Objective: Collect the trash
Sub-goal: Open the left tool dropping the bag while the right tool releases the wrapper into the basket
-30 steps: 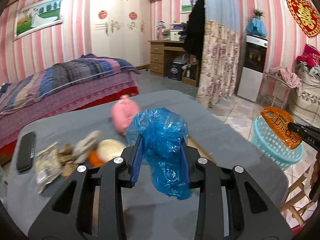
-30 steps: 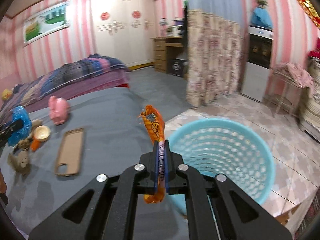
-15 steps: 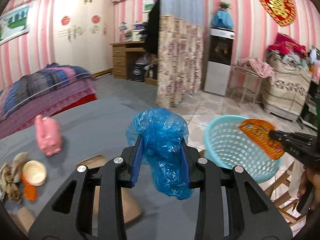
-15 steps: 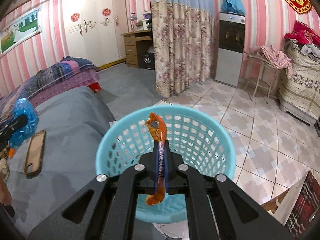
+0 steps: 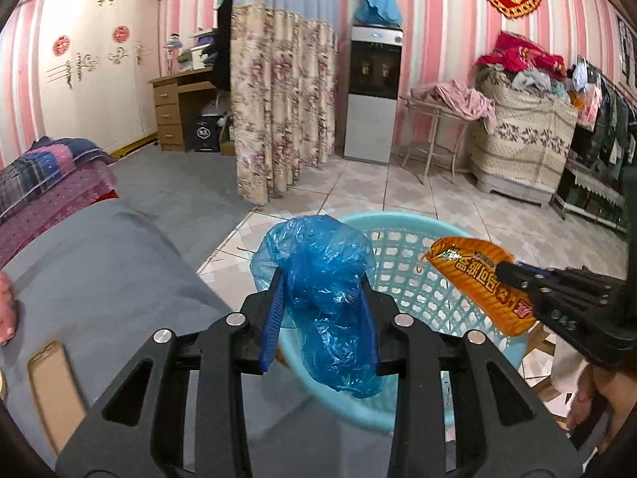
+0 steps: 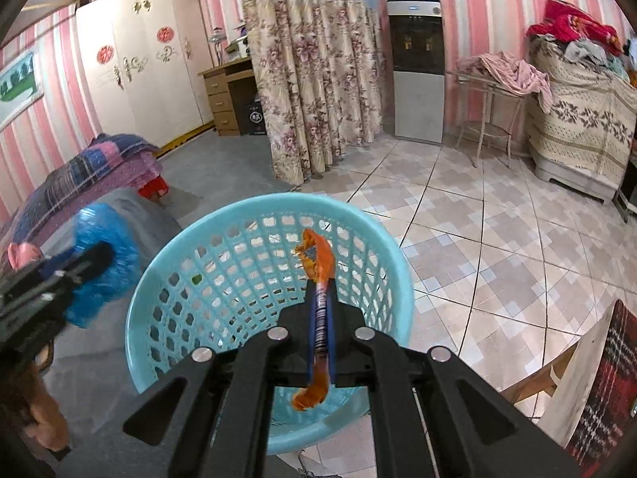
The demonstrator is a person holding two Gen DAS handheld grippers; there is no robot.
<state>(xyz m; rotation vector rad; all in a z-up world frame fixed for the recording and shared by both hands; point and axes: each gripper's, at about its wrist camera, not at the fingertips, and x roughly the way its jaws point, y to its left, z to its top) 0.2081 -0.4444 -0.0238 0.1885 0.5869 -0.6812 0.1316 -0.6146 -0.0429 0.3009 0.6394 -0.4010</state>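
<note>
My left gripper (image 5: 322,279) is shut on a crumpled blue plastic bag (image 5: 326,279), held at the near left rim of a light blue mesh basket (image 5: 402,239). The orange snack wrapper (image 5: 477,279) hangs over the basket's right side, pinched by my right gripper (image 5: 513,275). In the right wrist view my right gripper (image 6: 320,279) is shut on the orange wrapper (image 6: 318,255), edge-on, above the basket (image 6: 254,271). The blue bag (image 6: 103,259) and left gripper (image 6: 91,257) show at the left, just outside the rim.
A grey-covered table (image 5: 99,271) lies left of the basket, with a tan phone case (image 5: 55,390) and a pink toy (image 5: 6,310) on it. A wooden stool with plaid cloth (image 6: 589,366) stands right of the basket. Tiled floor (image 6: 497,239) spreads beyond.
Both grippers have swung right, away from the table and over to the basket, each still holding its piece of trash. The table items have slid out of the left view.
</note>
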